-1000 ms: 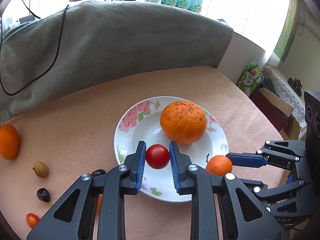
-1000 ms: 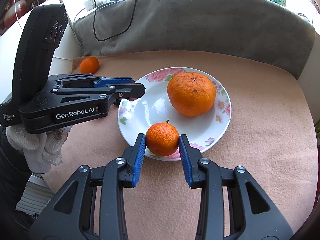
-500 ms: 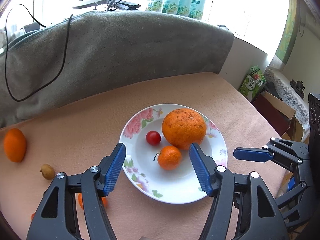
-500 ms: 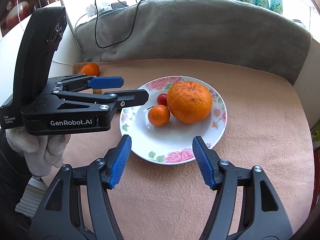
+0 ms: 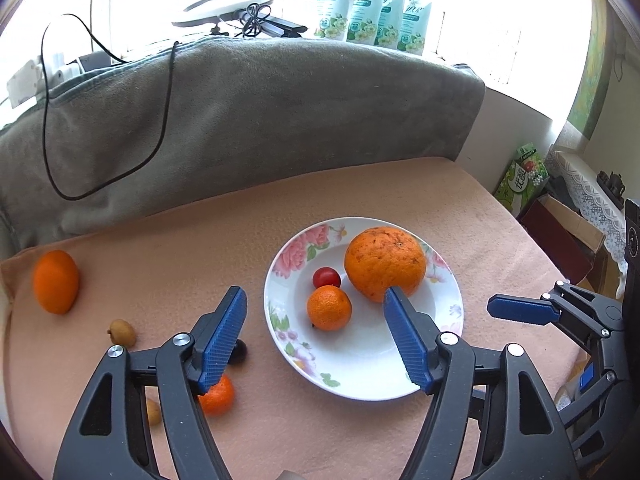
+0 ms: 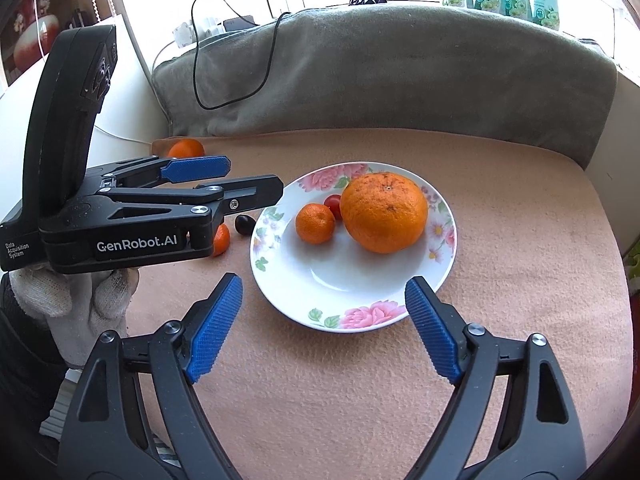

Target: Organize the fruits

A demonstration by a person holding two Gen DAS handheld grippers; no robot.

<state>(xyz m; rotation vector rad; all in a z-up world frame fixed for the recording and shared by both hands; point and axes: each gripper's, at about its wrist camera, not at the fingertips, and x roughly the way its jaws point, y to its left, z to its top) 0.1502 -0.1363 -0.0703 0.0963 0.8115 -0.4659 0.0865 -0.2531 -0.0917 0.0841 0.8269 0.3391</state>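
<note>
A floral white plate (image 5: 360, 376) (image 6: 320, 280) on the peach cloth holds a big orange (image 5: 384, 264) (image 6: 383, 212), a small mandarin (image 5: 329, 307) (image 6: 315, 223) and a cherry tomato (image 5: 326, 278) (image 6: 333, 202). My left gripper (image 5: 316, 336) (image 6: 224, 180) is open and empty, above the plate's near left edge. My right gripper (image 6: 324, 328) (image 5: 520, 312) is open and empty, at the plate's near edge. Loose fruit lies left of the plate: an orange (image 5: 55, 282) (image 6: 186, 148), a mandarin (image 5: 218, 396), a dark grape (image 6: 245, 224) and small brown fruits (image 5: 122, 332).
A grey blanket-covered backrest (image 5: 240, 128) with a black cable (image 5: 52, 152) rises behind the cloth. Green pouches (image 5: 372, 12) stand on the sill. Boxes (image 5: 560, 220) sit beyond the right edge. A gloved hand (image 6: 76, 304) holds the left gripper.
Both grippers opened, let go of the tomato and the small mandarin onto the plate, and pulled back and up. The mandarin now lies beside the tomato.
</note>
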